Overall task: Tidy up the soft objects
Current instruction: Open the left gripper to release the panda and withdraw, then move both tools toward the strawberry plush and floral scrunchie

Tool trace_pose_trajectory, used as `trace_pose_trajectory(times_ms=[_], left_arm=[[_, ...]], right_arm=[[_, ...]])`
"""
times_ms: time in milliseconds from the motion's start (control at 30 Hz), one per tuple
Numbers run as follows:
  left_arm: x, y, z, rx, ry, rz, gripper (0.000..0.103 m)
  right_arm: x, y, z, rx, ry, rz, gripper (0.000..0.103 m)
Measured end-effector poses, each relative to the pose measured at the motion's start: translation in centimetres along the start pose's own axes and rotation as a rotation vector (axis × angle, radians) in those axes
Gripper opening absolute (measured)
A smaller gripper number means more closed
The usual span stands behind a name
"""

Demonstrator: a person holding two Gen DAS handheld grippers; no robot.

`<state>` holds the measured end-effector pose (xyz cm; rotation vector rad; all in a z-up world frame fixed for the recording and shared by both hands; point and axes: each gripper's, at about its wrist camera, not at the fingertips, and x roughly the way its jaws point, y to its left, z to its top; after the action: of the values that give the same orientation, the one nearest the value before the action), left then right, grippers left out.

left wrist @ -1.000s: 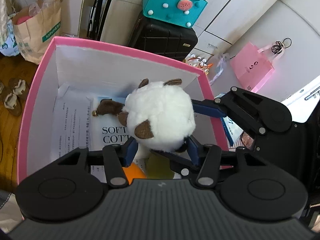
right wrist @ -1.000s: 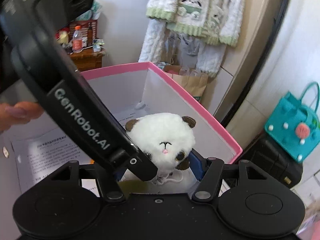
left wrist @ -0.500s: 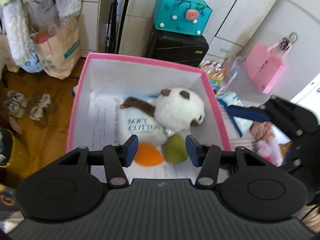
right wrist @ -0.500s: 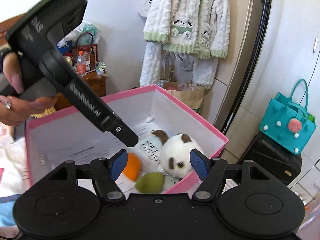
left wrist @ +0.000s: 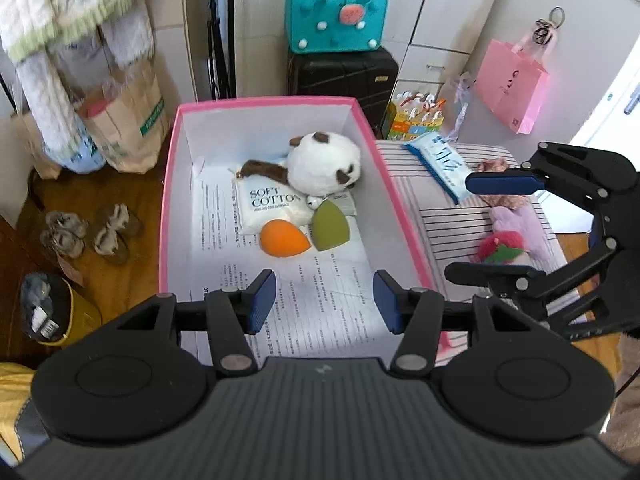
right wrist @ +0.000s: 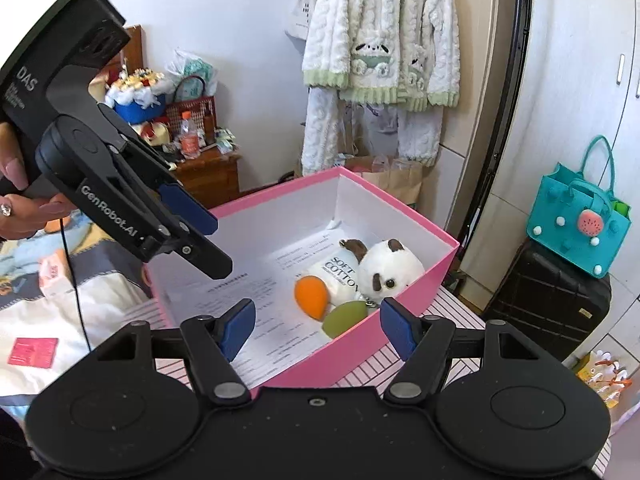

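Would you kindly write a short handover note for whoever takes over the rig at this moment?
Left gripper: open, empty, above the pink box.
Right gripper: open, empty, at the box's near edge.
In the box: panda plush, cotton pack, orange sponge, green sponge.
Left: the purple plush, red plush and blue wipes pack lie on the striped surface beside the box.

Pink box [left wrist: 166, 208] with white inside. White plush [left wrist: 324, 164] with brown ears and patches. Orange sponge [left wrist: 282, 239] beside an olive-green sponge [left wrist: 330, 226]. White pouch [left wrist: 272, 206], black lettering. Pink-striped cloth [left wrist: 452, 236]. Teal bag [left wrist: 336, 20]. Both tools black with blue pads [left wrist: 262, 301].
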<state>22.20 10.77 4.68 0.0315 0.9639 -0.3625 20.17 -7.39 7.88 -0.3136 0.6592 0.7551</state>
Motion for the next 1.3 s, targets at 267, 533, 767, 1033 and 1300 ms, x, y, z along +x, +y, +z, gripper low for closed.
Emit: trace_pose_trajectory(times_ms=[267,533,767,1033,1300], left_arm=[[-4.8,-3.6,-2.0,0.090,-0.060,0.009,0.058],[-7.6,-7.0,-5.1,0.132,-0.086,-0.021,0.063],[-8.4,-10.1,-7.9,0.197,-0.082,-0.016,0.071],[-7.8,-13.1,-10.9,0.248,-0.086,-0.104,0.072],[-6.2,-15.0,-11.9,0.224,-0.156,-0.181,0.073]], right_arm=[[-4.9,1.0,-0.6,0.011,-0.048,-0.023,0.074],[-9.2,2.2,-3.0,0.025,-0.098,-0.059,0.074],[-13.2,2.9,-6.5,0.045,-0.131,-0.086,0.075],[-15.4,3.1,-11.1,0.086,-0.104,-0.101,0.077],[-15.5,2.6,-15.9,0.130,-0.068,-0.105,0.078]])
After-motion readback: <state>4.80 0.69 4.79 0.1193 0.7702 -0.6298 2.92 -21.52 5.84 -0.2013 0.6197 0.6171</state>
